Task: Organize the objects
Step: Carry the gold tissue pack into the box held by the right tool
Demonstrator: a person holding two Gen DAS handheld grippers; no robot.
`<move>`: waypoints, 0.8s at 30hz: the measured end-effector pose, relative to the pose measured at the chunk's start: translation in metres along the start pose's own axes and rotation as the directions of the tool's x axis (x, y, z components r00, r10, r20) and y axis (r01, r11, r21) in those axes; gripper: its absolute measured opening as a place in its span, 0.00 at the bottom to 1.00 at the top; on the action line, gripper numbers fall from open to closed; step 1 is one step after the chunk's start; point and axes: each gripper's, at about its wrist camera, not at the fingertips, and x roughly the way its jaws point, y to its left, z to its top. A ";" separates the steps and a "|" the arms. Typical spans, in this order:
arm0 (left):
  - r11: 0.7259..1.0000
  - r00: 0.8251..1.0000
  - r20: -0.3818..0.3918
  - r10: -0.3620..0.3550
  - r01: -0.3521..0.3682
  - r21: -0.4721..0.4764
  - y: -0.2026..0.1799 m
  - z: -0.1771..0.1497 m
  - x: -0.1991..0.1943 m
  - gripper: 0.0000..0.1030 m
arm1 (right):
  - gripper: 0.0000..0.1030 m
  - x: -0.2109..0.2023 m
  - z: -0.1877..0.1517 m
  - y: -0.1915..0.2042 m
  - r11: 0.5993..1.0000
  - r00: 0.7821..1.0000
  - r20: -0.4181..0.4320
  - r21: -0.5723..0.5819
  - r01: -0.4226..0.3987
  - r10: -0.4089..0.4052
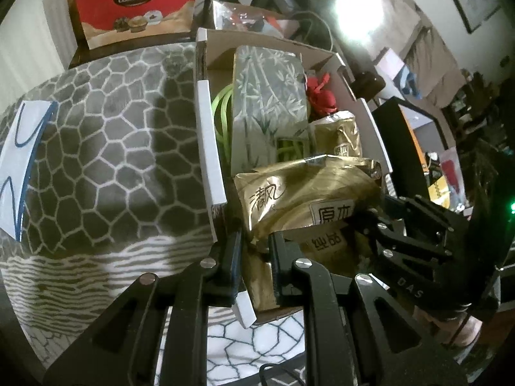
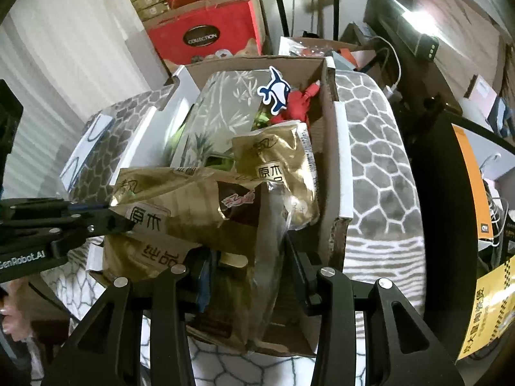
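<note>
An open cardboard box (image 1: 209,148) sits on a grey honeycomb-patterned cloth and holds gold tissue packs, a grey bamboo-print box (image 1: 267,103), green straps and a red bow (image 1: 318,96). My left gripper (image 1: 254,263) is shut on the edge of a gold tissue pack (image 1: 299,199) at the box's near end. My right gripper (image 2: 248,276) is shut on a brown-and-gold snack bag (image 2: 244,225) held over the box (image 2: 328,167); it also shows in the left wrist view (image 1: 386,225). The left gripper also shows in the right wrist view (image 2: 106,215). A second gold pack (image 2: 276,164) lies deeper inside.
A red "Collection" carton (image 1: 135,3) stands behind the box. A white paper with blue lines (image 1: 19,164) lies on the cloth at left. A blue-and-white whale sticker (image 2: 273,91) stands up in the box. A black cabinet (image 2: 444,212) stands at right.
</note>
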 end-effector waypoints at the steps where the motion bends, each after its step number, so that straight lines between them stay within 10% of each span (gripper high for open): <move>1: 1.000 1.000 -0.003 0.002 -0.001 0.003 -0.001 0.001 0.000 0.16 | 0.40 0.000 0.000 0.000 1.000 1.000 -0.002 -0.001 0.001 -0.001; 7: 0.999 0.996 0.078 0.032 -0.034 0.022 -0.006 0.004 -0.023 0.45 | 0.55 -0.024 0.000 -0.009 0.999 0.999 0.037 0.026 -0.037 0.036; 15: 0.994 0.987 0.144 0.066 -0.078 0.081 -0.023 0.016 -0.033 0.46 | 0.59 -0.053 0.030 -0.026 0.999 0.994 0.103 0.033 0.027 -0.031; 24: 0.987 0.992 0.093 0.080 -0.092 0.130 -0.035 0.011 0.004 0.46 | 0.42 -0.008 0.069 -0.014 0.994 0.994 0.037 -0.052 0.101 -0.099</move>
